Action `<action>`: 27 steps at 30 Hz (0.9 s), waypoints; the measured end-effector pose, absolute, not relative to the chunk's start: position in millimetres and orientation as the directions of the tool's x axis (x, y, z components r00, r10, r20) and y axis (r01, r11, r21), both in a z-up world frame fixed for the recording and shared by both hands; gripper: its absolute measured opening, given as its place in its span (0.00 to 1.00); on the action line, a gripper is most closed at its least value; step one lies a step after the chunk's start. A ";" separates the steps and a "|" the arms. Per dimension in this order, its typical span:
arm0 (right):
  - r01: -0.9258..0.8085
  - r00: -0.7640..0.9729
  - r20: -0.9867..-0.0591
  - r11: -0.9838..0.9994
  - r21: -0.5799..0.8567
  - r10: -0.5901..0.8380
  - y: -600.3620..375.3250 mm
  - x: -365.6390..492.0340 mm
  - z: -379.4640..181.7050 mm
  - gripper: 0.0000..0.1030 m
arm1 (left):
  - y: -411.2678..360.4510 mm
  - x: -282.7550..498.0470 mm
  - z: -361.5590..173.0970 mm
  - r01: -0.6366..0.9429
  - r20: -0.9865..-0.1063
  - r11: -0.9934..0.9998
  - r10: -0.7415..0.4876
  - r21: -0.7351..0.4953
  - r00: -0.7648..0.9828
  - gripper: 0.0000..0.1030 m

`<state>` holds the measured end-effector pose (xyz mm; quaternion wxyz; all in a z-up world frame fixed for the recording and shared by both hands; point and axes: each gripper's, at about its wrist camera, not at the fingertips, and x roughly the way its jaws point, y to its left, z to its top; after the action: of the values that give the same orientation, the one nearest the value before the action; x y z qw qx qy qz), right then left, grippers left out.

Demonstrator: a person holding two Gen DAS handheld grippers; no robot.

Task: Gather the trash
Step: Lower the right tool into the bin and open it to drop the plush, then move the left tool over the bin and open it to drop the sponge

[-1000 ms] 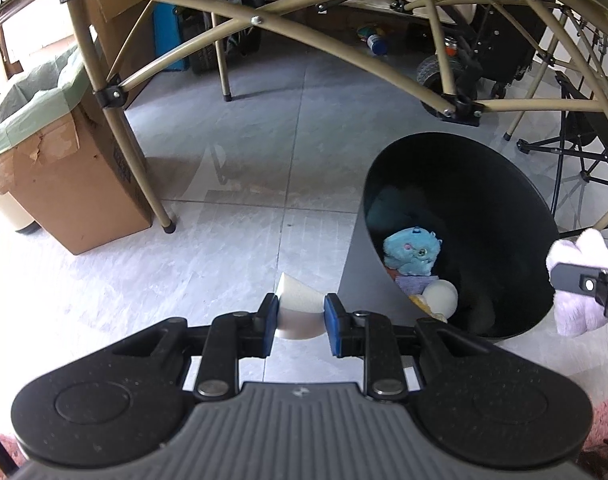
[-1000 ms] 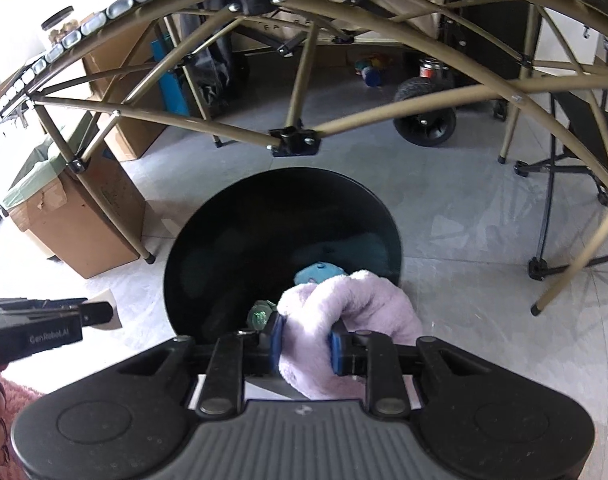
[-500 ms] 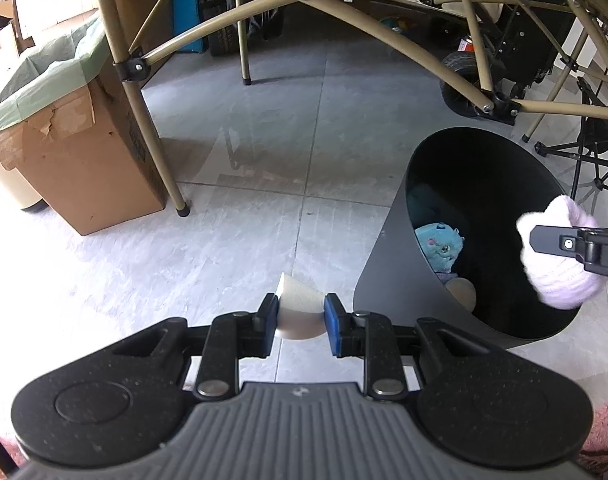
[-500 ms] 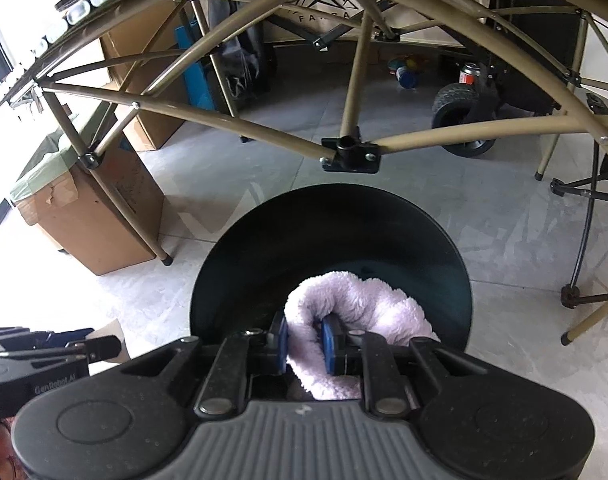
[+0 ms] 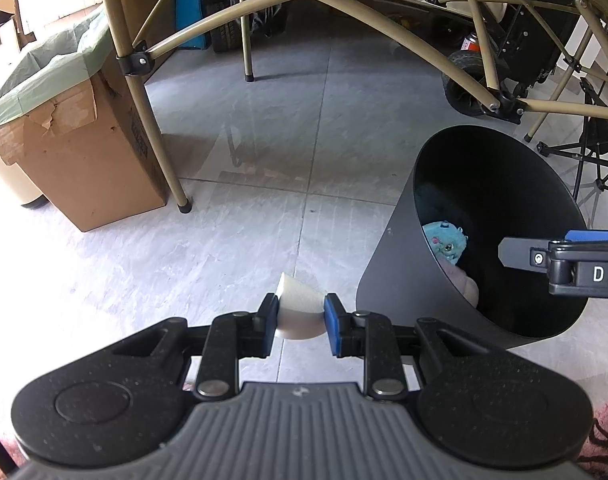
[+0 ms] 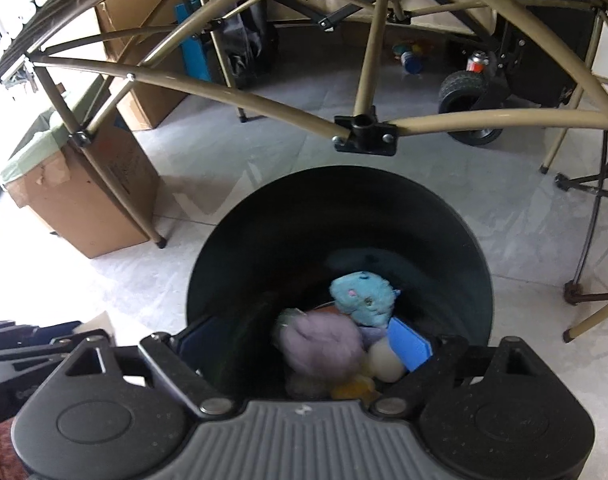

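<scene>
Floor: pale grey tiles (image 5: 312, 128), under a frame of tan metal poles (image 6: 264, 108).
Bin: one black round bin (image 6: 456, 216) on the floor, seen from above in the right wrist view.
Bin contents: one blue plush toy (image 6: 362, 300), one lilac fluffy item (image 6: 324, 344) blurred with motion, one cream ball (image 6: 386, 362), and something yellow near the lower edge, too unclear to name.
Right claw (image 6: 304, 344): its jaws have just been opening and now stand wide over the bin's mouth; nothing is between them, and the lilac item lies below, inside the bin.
Left claw (image 5: 300, 320): narrow, its two blue pads clamped on one white cone-shaped cup (image 5: 298, 308), held over the floor just left of the bin.
Boxes: one cardboard box (image 5: 76, 168) lined with a green bag, at the left; more cartons behind.
Wheel: one black tyre (image 6: 470, 94) at the far right.
</scene>
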<state>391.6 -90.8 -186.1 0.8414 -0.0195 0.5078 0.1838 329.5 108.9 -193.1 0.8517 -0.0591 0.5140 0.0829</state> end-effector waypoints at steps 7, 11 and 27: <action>-0.303 0.407 -0.878 0.944 0.132 0.253 -94.3 395.2 -194.4 0.95 | 108.2 328.8 -192.9 -0.200 -0.884 0.980 0.082 -0.014 0.460 0.25; -0.294 0.408 -0.880 0.947 0.126 0.244 -97.2 394.8 -196.8 0.95 | 107.2 328.7 -192.3 -0.200 -0.884 0.980 0.083 -0.012 0.461 0.25; -0.278 0.441 -0.865 0.953 0.122 0.239 -111.0 389.9 -186.6 0.95 | 81.6 331.8 -175.8 -0.139 -0.861 0.990 0.058 -0.015 0.505 0.25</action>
<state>389.9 -111.0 -186.6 0.8486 -0.0191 0.5062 0.1523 331.8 81.6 -175.8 0.8665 -0.0412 0.4942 0.0567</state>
